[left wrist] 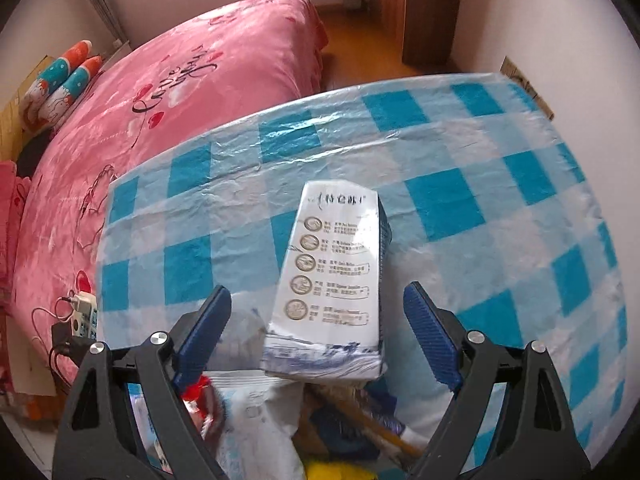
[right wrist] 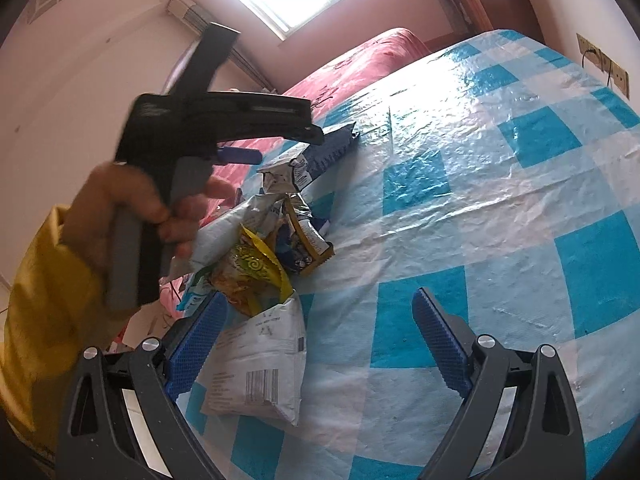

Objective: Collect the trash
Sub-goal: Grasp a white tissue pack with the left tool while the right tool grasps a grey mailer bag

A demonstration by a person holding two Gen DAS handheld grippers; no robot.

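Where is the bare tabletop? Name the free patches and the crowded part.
Free: the checkered tablecloth right of the wrapper pile, out to the wall, and the far stretch beyond the milk carton toward the bed. Crowded: the near left edge, where snack wrappers and a white bag heap together.

milk carton: flattened, white | wrappers: heaped beside it

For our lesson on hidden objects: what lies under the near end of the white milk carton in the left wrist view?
The white milk carton rests its near end on a heap of wrappers, its far end on the checked tablecloth. Whatever lies beneath the wrappers is covered.
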